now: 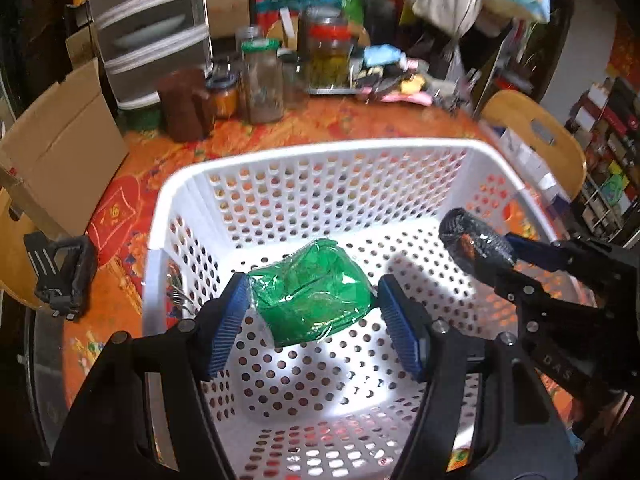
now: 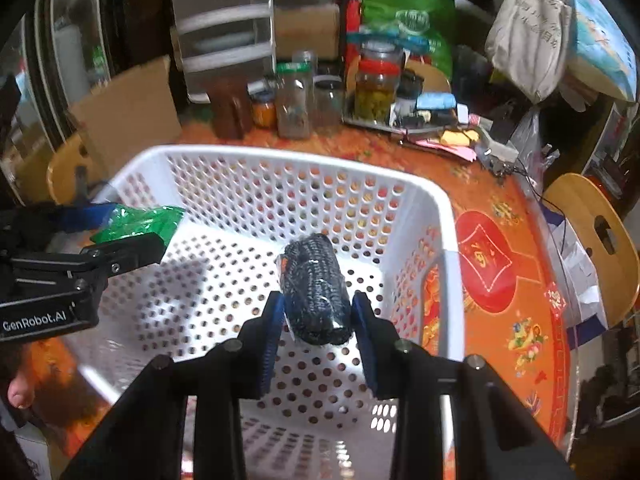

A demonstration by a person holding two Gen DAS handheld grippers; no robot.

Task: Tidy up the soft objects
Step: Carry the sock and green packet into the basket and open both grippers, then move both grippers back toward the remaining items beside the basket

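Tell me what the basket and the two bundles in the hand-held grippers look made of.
Basket: glossy white moulded plastic, punched with holes. Green bundle: something soft in shiny, crinkled clear wrap. Dark bundle: likely knitted fabric, ribbed texture under clear film.

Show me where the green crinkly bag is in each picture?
Left wrist view: the green bag sits in the middle, between the left gripper's blue pads, above the basket floor.
Right wrist view: the same bag is at the left edge, over the basket's left rim, pinched by the other gripper.
Shared landmark: the white holey basket, with the red-lidded jar behind it.
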